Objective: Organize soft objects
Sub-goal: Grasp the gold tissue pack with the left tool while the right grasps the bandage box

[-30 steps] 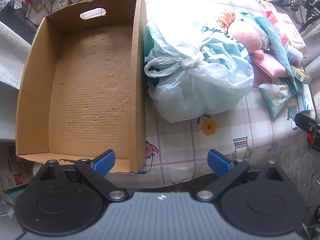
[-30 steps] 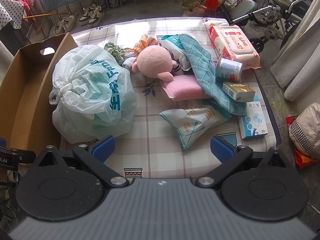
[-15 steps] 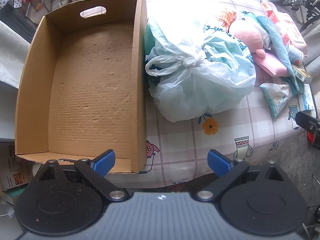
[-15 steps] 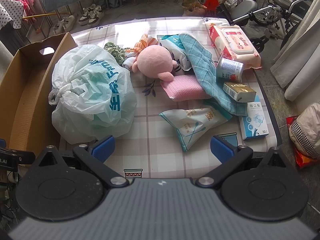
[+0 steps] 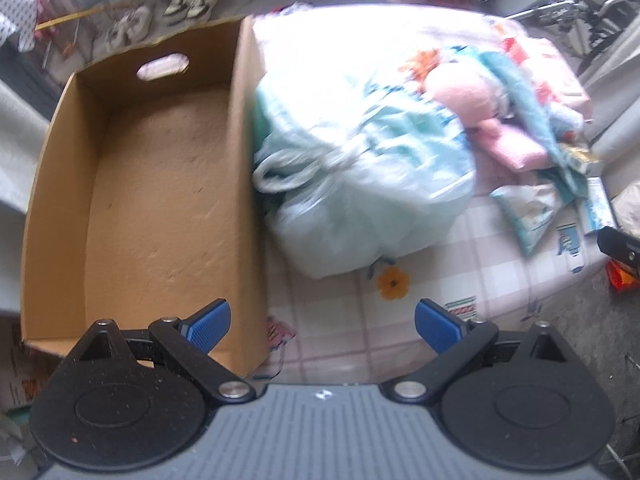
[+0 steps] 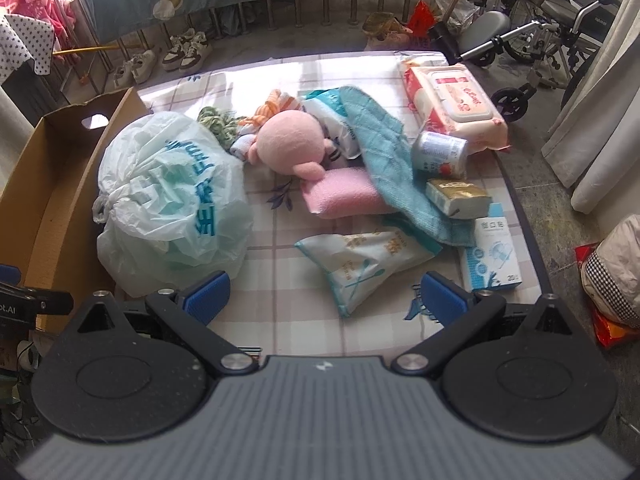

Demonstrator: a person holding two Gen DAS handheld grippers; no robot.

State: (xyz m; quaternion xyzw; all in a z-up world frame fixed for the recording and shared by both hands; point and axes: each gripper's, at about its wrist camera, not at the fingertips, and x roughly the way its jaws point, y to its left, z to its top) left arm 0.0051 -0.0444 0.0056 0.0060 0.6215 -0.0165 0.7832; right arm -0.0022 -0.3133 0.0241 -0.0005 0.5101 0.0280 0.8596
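Cardboard box (image 5: 152, 184) seemingly bare, tied plastic bag (image 6: 172, 196) alongside.

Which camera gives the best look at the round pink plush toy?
The right wrist view: the round pink plush toy sits sharp and near centre, against the pink sponge pad. The left wrist view shows it only as a blurred pink shape far off behind the tied plastic bag.

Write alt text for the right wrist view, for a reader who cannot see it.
The open right tool hovers over a checked tablecloth, holding nothing. Ahead lie a knotted plastic bag, a pink plush toy, a pink sponge and a teal cloth; a cardboard box stands at left.
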